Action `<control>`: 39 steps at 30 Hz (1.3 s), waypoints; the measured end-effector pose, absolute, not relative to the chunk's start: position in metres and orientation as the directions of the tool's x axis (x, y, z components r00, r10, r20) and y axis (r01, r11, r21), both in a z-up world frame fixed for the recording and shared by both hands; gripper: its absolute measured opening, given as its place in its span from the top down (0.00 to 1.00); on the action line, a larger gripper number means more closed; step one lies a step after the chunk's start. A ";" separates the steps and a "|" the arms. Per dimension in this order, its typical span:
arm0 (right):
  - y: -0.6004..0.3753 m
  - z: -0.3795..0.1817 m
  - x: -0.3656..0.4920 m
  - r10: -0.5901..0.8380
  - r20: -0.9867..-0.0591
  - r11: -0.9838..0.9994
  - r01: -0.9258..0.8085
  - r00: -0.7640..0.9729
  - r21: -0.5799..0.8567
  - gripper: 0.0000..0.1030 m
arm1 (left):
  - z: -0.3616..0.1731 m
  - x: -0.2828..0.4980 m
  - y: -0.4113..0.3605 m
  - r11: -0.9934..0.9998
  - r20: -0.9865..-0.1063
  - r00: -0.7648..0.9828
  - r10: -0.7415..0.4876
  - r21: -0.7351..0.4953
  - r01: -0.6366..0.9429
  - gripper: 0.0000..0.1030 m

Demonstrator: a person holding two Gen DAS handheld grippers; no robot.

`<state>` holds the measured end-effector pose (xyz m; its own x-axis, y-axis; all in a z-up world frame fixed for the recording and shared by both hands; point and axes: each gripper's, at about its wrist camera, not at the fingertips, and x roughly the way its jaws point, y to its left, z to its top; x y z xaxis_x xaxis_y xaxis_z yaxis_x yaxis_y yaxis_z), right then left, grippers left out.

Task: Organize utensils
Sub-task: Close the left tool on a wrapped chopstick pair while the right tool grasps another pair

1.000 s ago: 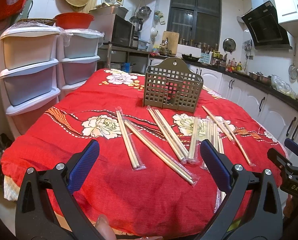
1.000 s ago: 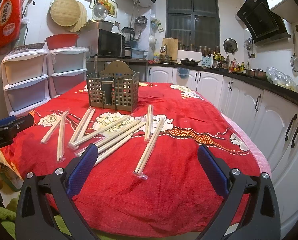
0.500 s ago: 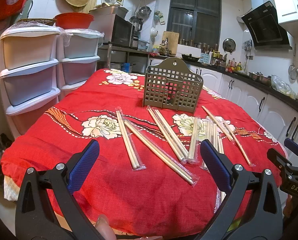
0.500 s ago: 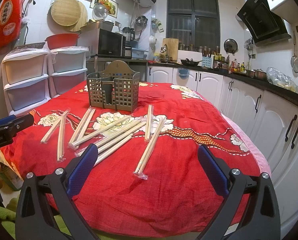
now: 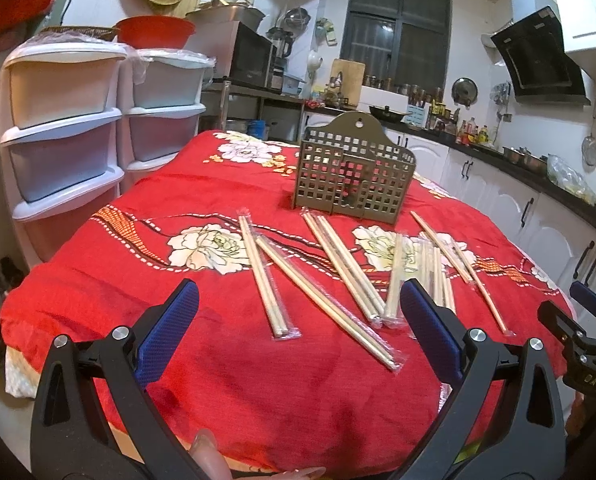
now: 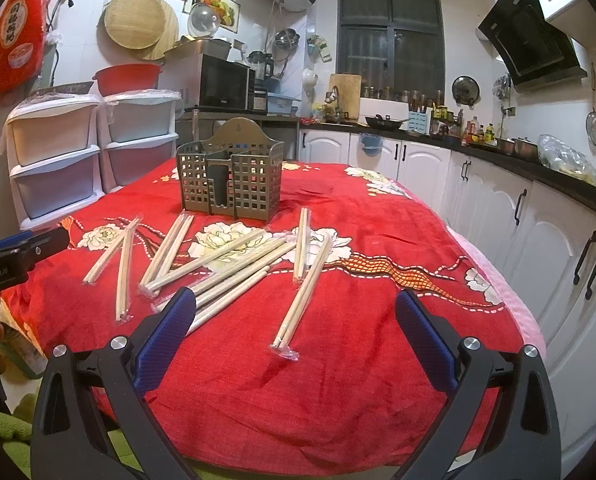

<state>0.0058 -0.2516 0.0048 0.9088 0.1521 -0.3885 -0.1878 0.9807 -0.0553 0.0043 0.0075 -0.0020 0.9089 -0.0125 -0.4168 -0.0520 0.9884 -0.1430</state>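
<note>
Chopsticks in clear sleeves lie scattered flat on the red flowered tablecloth [image 5: 98, 300], all of them in front of the perforated utensil caddy [image 5: 352, 178], which stands upright toward the far side and looks empty through its grid.

Reading from left to right in the left wrist view: the leftmost sleeved pair [image 5: 263, 276] runs from the far side toward the camera, its near end lying ahead of the left gripper [image 5: 296, 332] and between its 2 blue pads. Beside it a longer pair [image 5: 326, 304] crosses diagonally, its near end pointing to the right pad. Next comes a pair near the caddy [image 5: 344, 266], then a loose cluster [image 5: 430, 268], partly hidden behind the right pad.

In the right wrist view, 1 pair [image 6: 304, 290] lies apart from the rest, its long axis running nearly straight away from the right gripper [image 6: 296, 334] toward the caddy, its near end just ahead of the gap between the pads.

Both tongs are spread wide and hold nothing; each hovers off the near table edge. The left is nearer the leftmost pair, the right nearer the isolated pair. Either pair lies roughly along its gripper's line of sight, so I judge a grasp across the sticks would need little wrist turn.

Compared with 1 second ago, nothing on the cloth has shifted and both tongs keep the same pose and spread.
</note>
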 end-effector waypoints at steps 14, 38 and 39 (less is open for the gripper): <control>-0.232 0.006 0.044 0.227 -0.476 0.958 -0.283 0.849 -0.048 0.06 | 0.004 0.023 0.044 0.979 -0.457 0.889 0.038 -0.160 -0.124 0.10; -0.218 0.039 0.152 0.274 -0.573 0.940 -0.342 0.772 -0.011 0.06 | 0.004 0.135 0.081 0.950 -0.644 0.741 -0.188 -0.312 -0.031 0.11; -0.221 0.039 0.161 0.267 -0.583 0.942 -0.334 0.767 -0.007 0.06 | 0.001 0.142 0.082 0.944 -0.660 0.722 -0.205 -0.327 -0.031 0.12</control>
